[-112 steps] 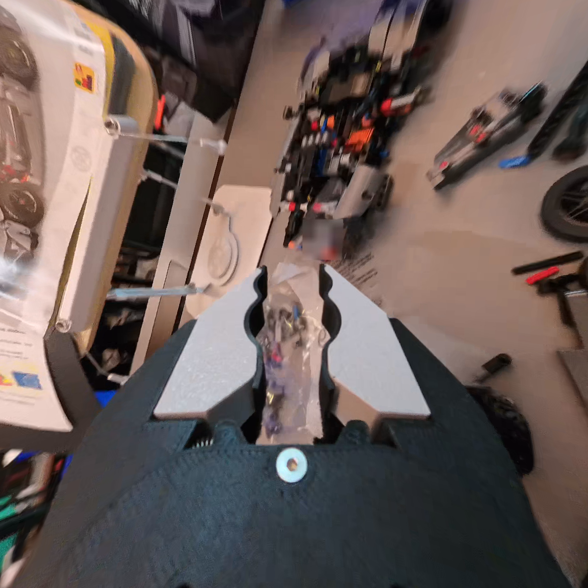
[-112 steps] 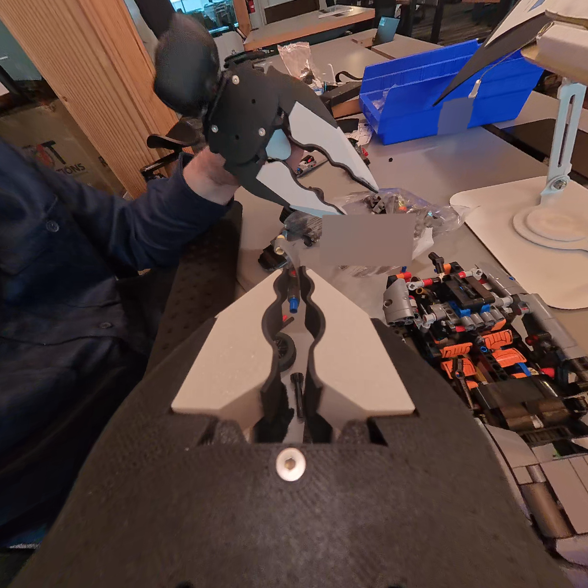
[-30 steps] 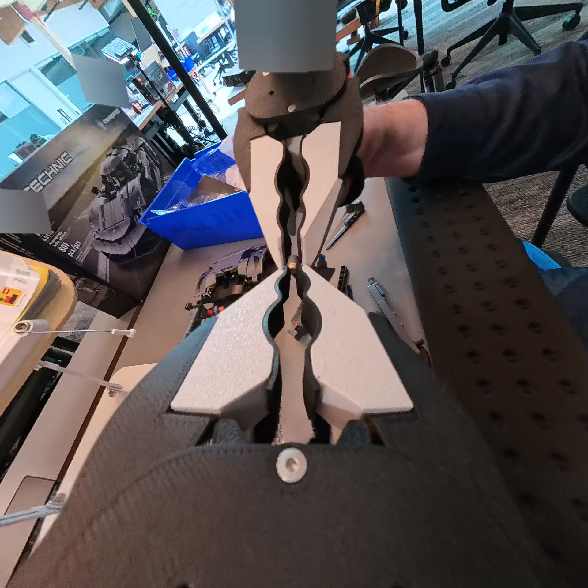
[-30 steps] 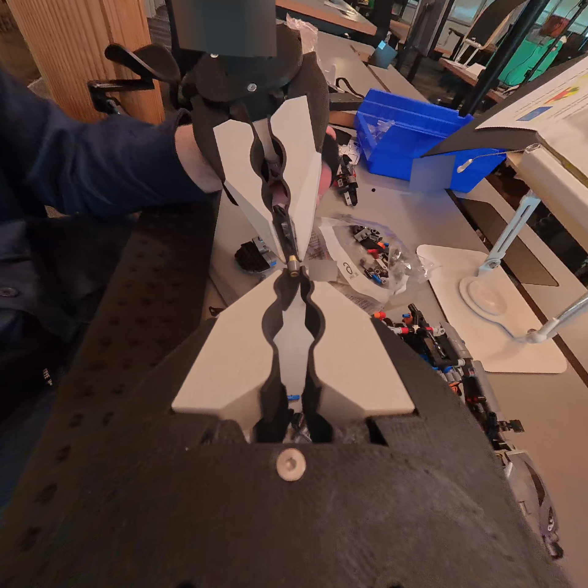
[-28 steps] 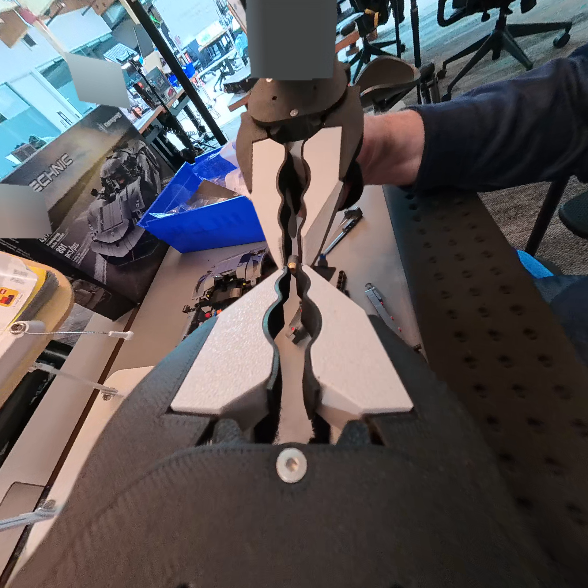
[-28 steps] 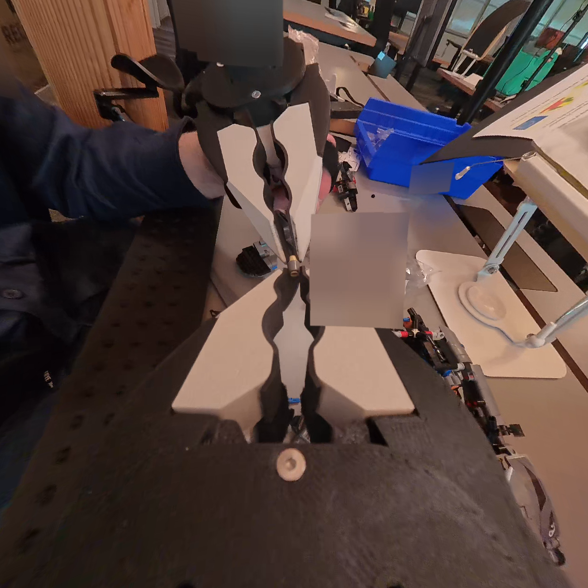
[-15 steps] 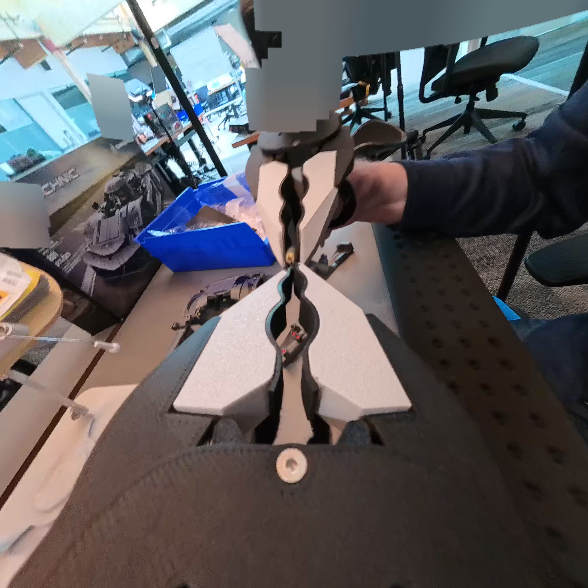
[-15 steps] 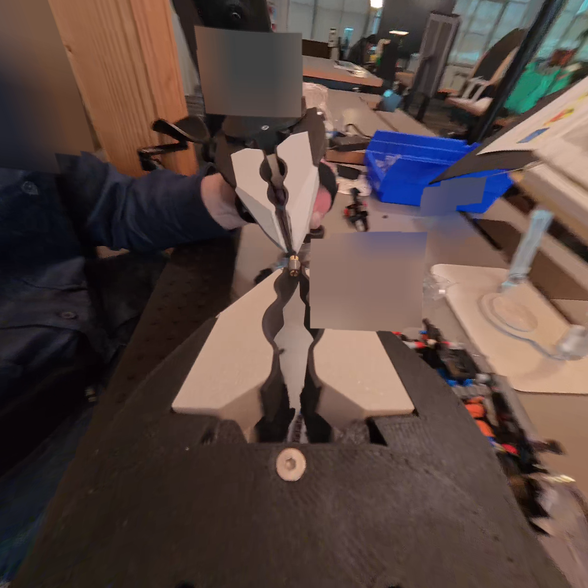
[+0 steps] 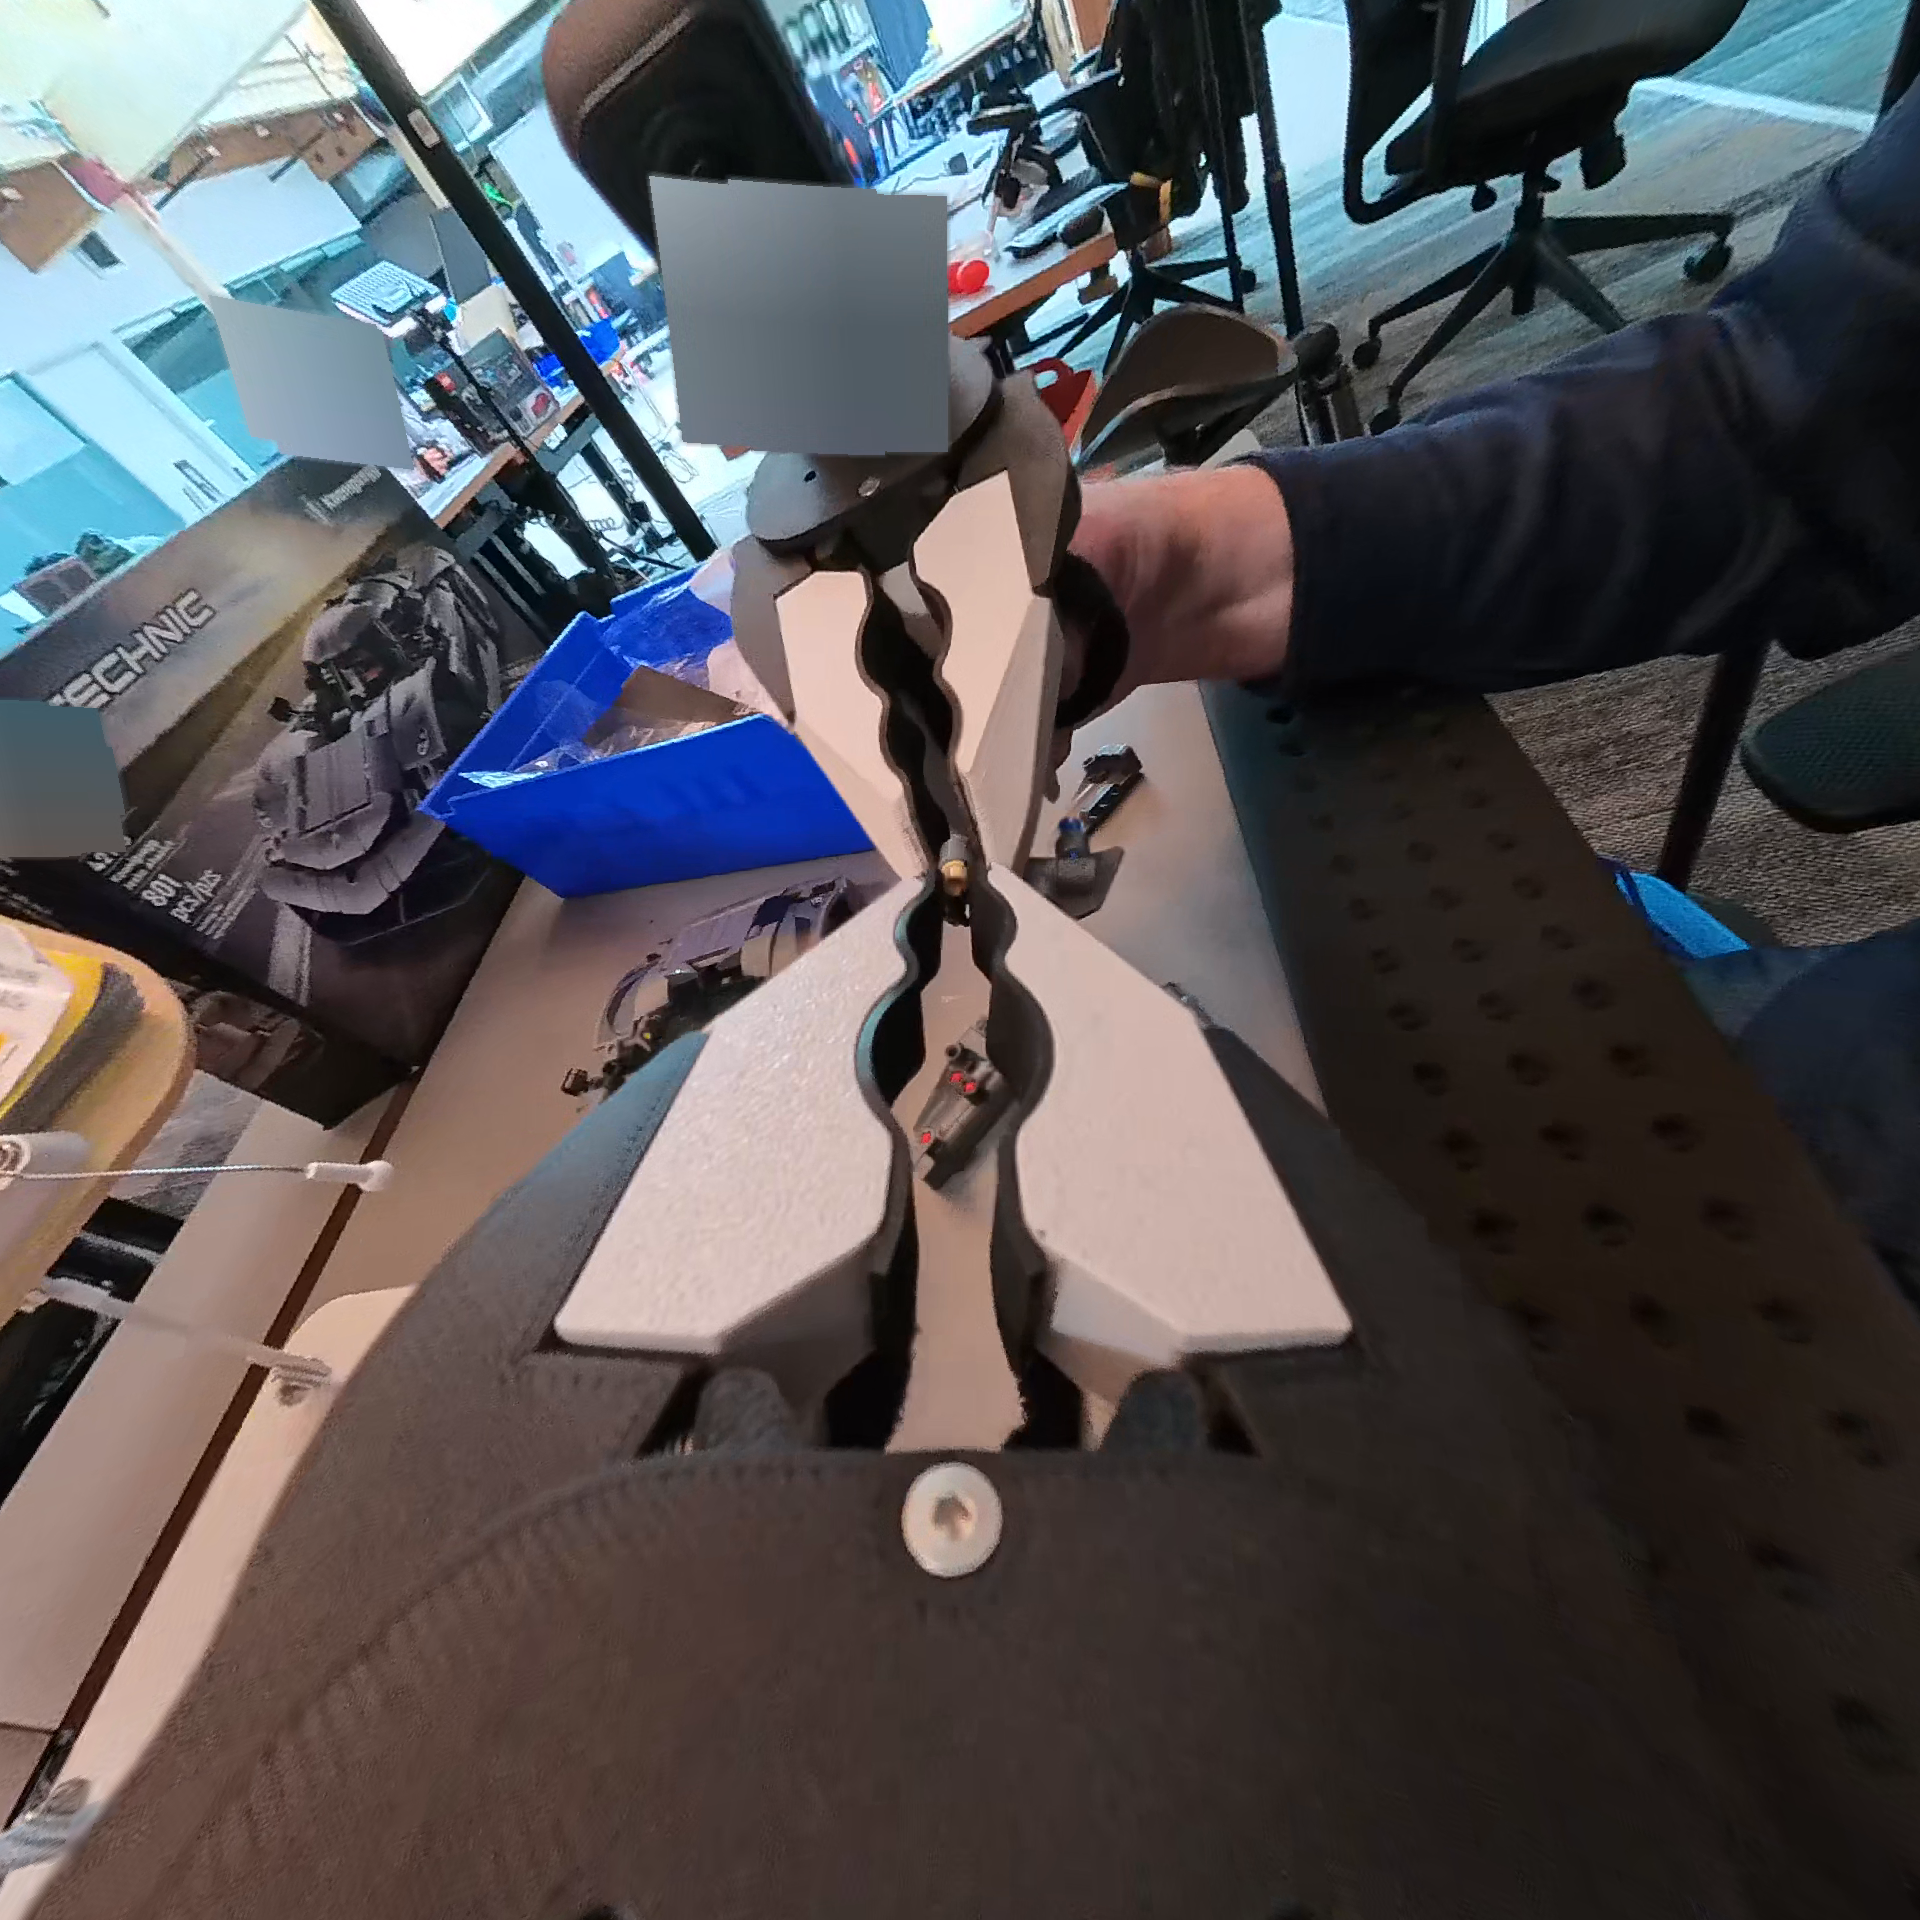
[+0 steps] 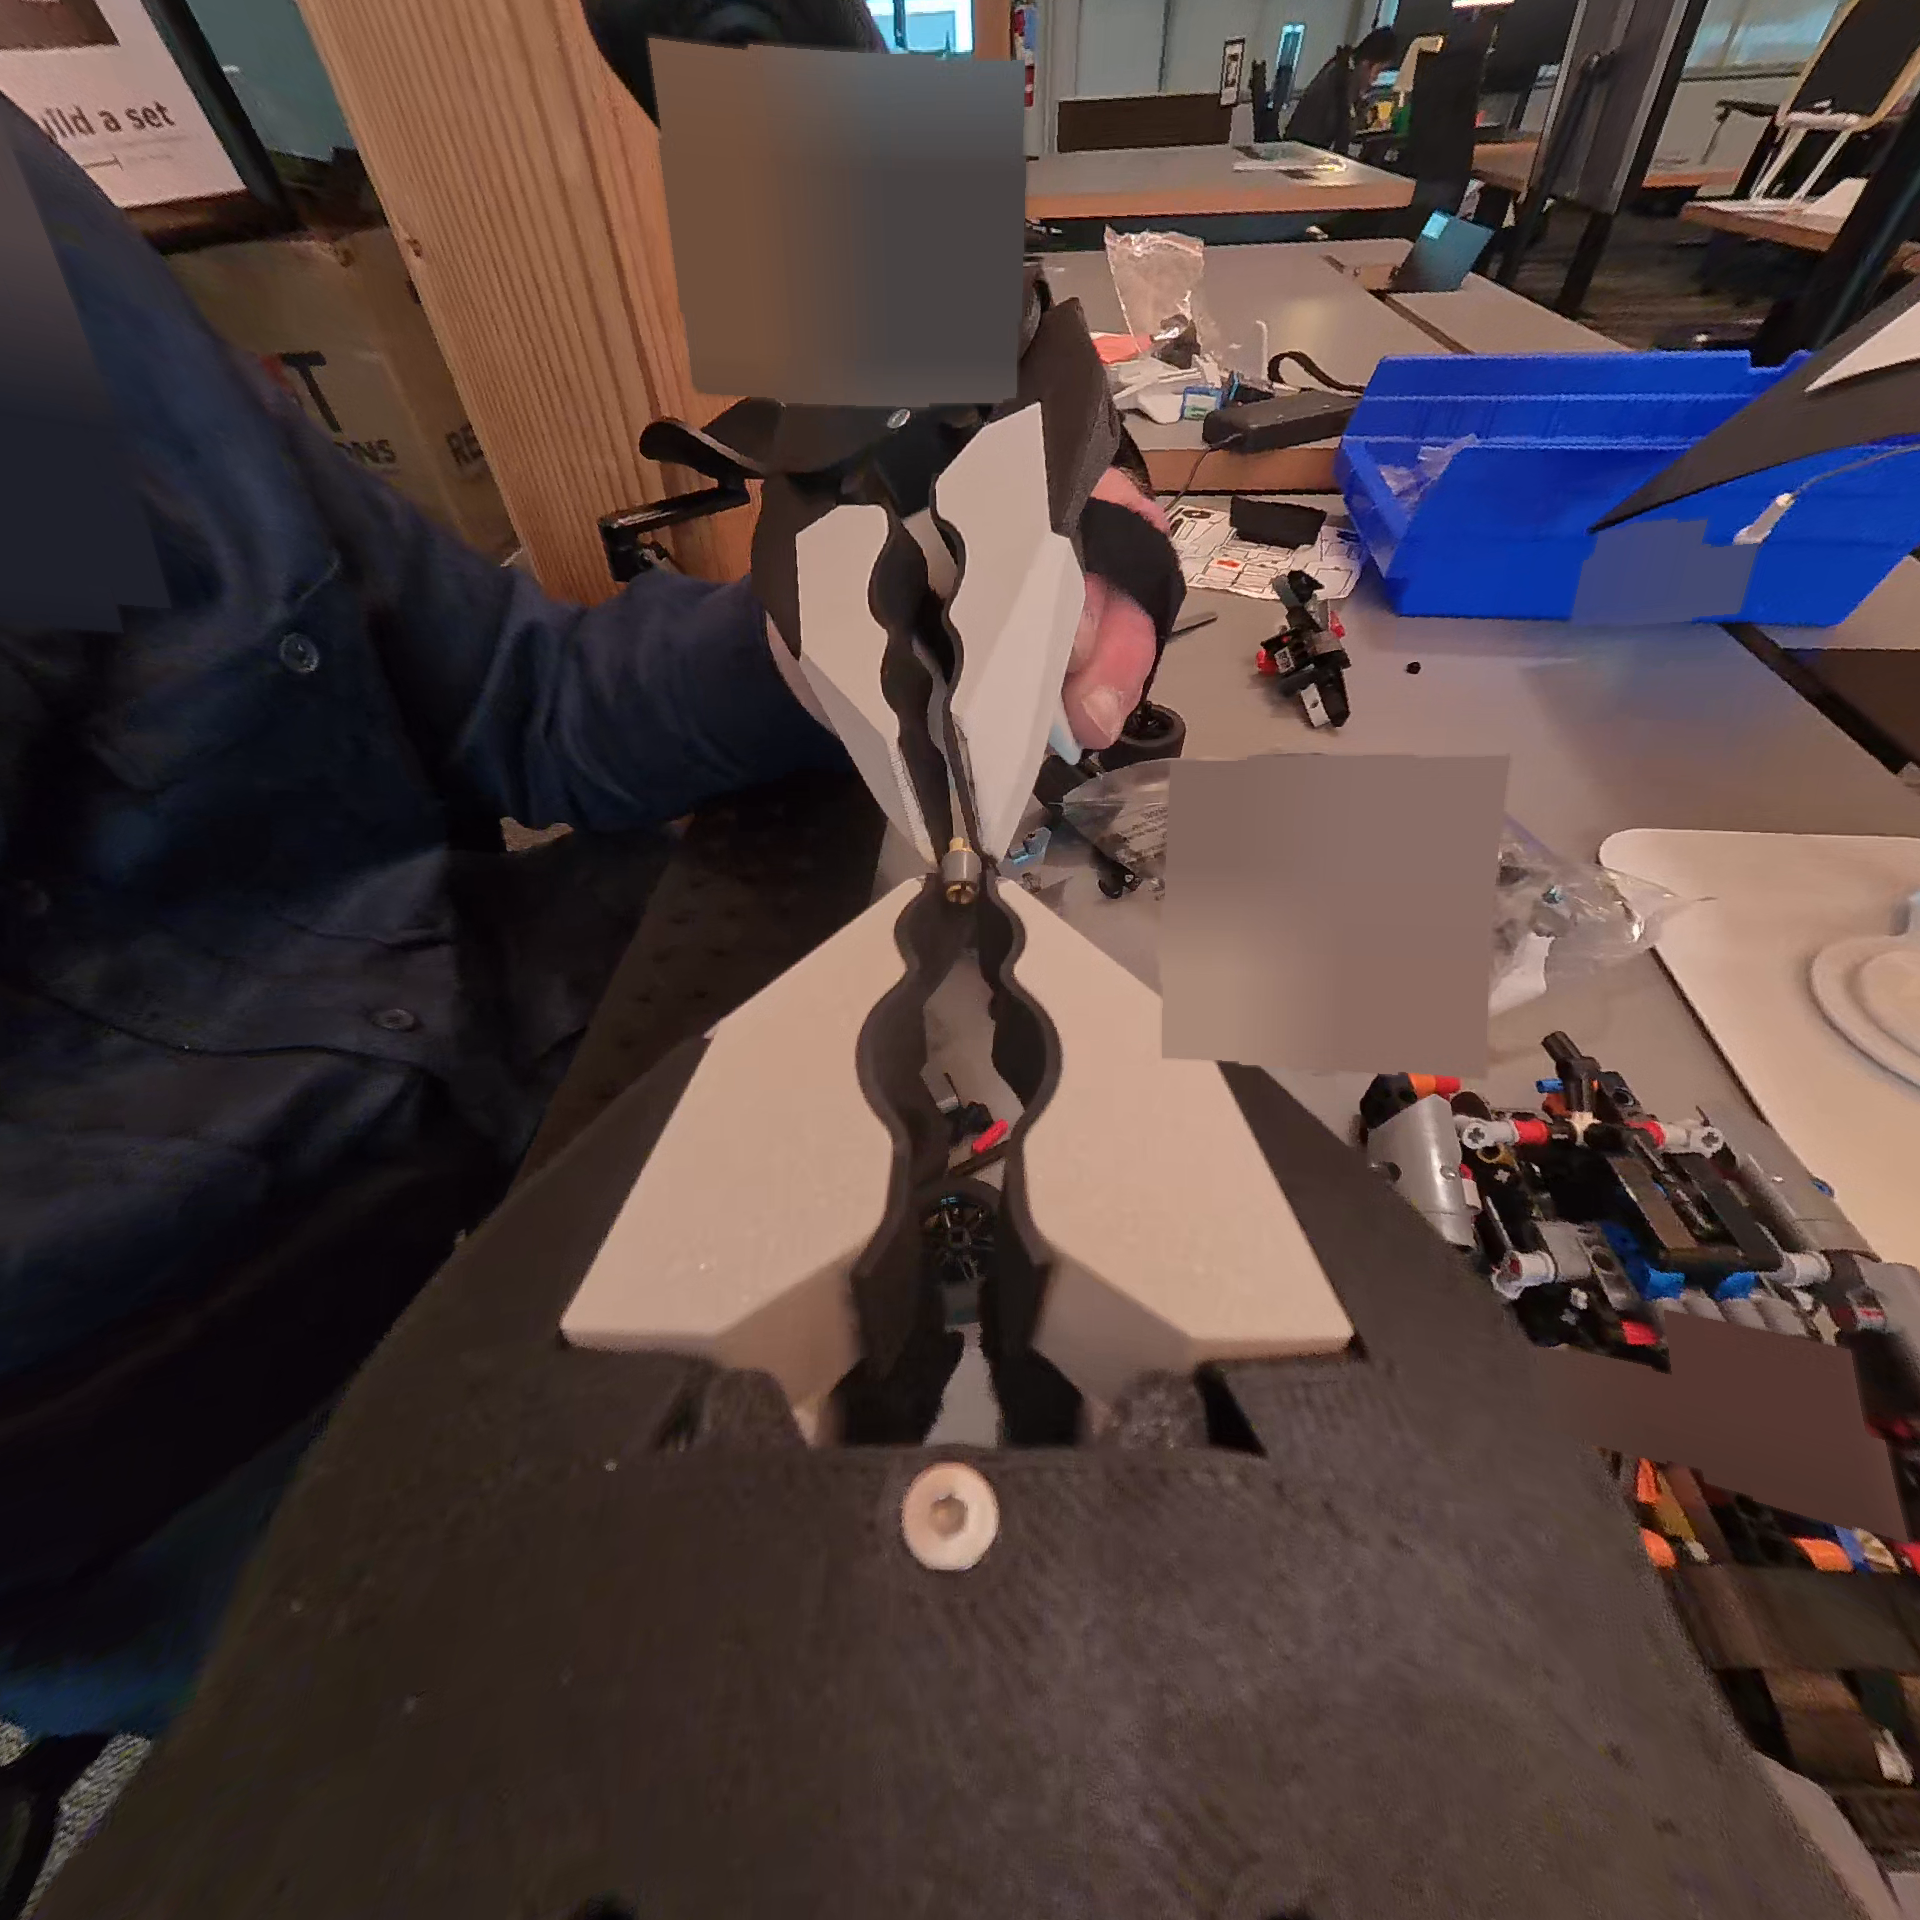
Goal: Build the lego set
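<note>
Above the grey table (image 10: pixel 1558 727), both closed claws apparently pinch one small pin (image 10: pixel 958 871) tip-to-tip.

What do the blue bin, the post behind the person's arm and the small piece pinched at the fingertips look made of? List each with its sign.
Blue bin: likely moulded plastic; even saturated colour, slight sheen.
Post: wood or wood veneer; pale with fine vertical grain lines.
Small piece: grey with a tan end, probably plastic; too small to be sure. It sits where the left gripper and right gripper meet.
</note>
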{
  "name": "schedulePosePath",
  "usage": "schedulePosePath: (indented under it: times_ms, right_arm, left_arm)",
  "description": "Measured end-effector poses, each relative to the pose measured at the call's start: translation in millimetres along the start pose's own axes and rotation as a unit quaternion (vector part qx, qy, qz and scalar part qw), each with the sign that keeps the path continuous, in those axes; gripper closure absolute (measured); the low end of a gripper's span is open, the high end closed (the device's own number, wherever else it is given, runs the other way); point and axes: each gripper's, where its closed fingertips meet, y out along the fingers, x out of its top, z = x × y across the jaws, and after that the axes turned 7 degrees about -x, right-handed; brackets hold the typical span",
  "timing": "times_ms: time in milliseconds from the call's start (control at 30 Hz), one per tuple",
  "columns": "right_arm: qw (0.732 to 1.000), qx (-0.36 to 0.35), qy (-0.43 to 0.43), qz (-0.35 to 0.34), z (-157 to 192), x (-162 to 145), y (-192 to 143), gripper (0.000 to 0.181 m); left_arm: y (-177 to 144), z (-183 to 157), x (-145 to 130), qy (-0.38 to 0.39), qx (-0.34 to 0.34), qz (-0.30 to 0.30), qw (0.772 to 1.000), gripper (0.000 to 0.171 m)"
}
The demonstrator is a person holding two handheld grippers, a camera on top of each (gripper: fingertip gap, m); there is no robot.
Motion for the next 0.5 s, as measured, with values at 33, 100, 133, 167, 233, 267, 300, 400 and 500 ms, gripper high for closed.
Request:
schedulePosePath:
  times_ms: [33,100,133,167,233,267,300,400,500]
  right_arm:
    - [1.0,0.005,-0.003,-0.005,2.6,1.8,-0.2,0.177]
    - [1.0,0.011,-0.009,-0.014,6.2,5.3,-1.1,0.177]
    - [1.0,0.01,-0.013,-0.018,6.6,6.7,-1.7,0.177]
    - [1.0,0.015,-0.013,-0.022,8.0,8.0,-2.9,0.177]
    - [1.0,0.004,-0.015,-0.023,4.8,7.1,-5.7,0.177]
    - [0.999,0.006,-0.016,-0.029,5.6,8.6,-7.8,0.177]
    - [0.999,0.014,-0.015,-0.04,8.4,12.9,-11.0,0.177]
    - [0.999,0.003,-0.011,-0.043,2.6,13.9,-14.2,0.177]
    - [0.998,0.027,0.026,-0.046,4.5,12.8,-9.7,0.177]
  left_arm:
    - [-0.9,-1.1,1.4,0.003,0.0,0.001,1.0,0.17]
    - [-2.7,-4.7,6.8,0.003,-0.007,-0.008,1.0,0.171]
    - [-3.7,-5.3,8.2,0.0,-0.011,-0.013,1.0,0.171]
    - [-4.2,-5.7,10.7,-0.008,-0.012,-0.021,1.0,0.171]
    - [-5.2,-6.6,15.0,-0.011,-0.014,-0.032,0.999,0.171]
    - [-7.1,-3.5,15.7,-0.015,-0.006,-0.036,0.999,0.171]
    - [-9.6,-0.4,16.0,-0.024,-0.003,-0.042,0.999,0.171]
    - [-9.3,0.4,11.9,-0.04,-0.012,-0.041,0.998,0.171]
    - [-6.5,10.1,3.8,-0.023,0.024,-0.018,0.999,0.171]
